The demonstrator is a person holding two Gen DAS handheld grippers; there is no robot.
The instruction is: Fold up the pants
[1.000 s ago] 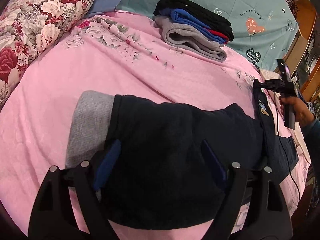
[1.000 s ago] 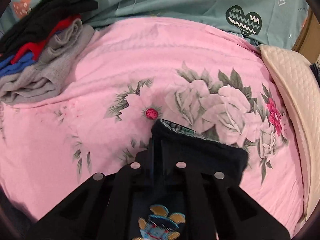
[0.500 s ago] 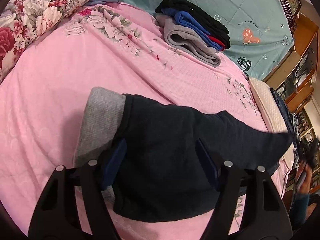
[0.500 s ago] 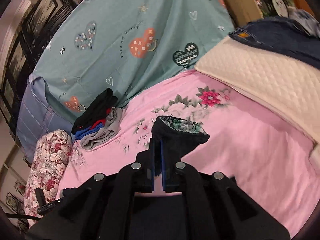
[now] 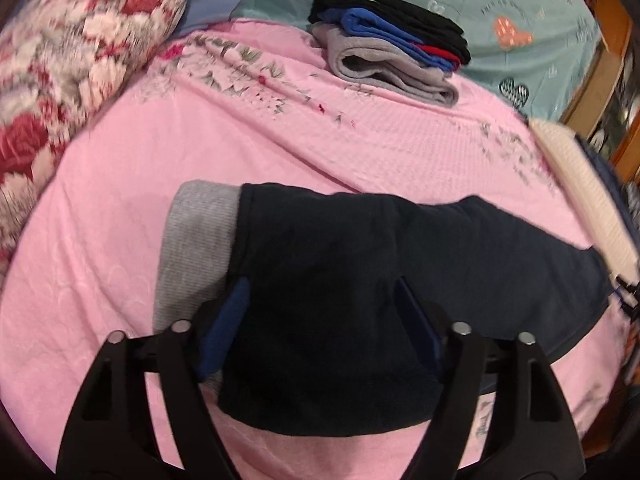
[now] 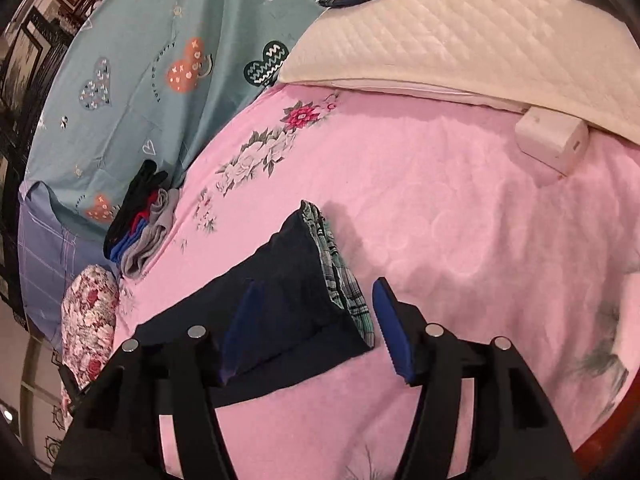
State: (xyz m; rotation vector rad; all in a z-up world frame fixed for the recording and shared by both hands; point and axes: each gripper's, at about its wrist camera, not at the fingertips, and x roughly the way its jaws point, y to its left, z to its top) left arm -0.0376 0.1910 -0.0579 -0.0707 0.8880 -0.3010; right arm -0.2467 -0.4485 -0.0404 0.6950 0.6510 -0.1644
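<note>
both grippers spread over dark pants on a pink bed

left gripper (image 5: 320, 320) hangs low over the folded end of the navy pants (image 5: 360, 280), its jaws opening, the blue pads standing on either side of the dark cloth without pressing it. right gripper (image 6: 316, 328) is also opening; the plaid-lined waistband (image 6: 340, 276) lies between its pads, the left pad over the navy cloth and the right pad clear over the bedspread, so nothing is gripped.

the pants lie flat on the pink bedspread (image 5: 120, 200), running from under the left gripper off to its right. a grey ribbed cuff (image 5: 196, 240) shows just left of the left gripper's left pad, tucked under the navy layer.

ahead of the left gripper, well apart from the pants, sits a stack of folded clothes (image 5: 392, 40): grey at the bottom, then blue, red and black. far left of it lies a floral pillow (image 5: 60, 60). behind the stack spreads a teal sheet (image 5: 520, 8) with hearts.

ahead and right of the right gripper lies a small white box (image 6: 550, 146) on the bedspread, just beside a cream quilted cushion (image 6: 460, 32) with denim on top.
</note>
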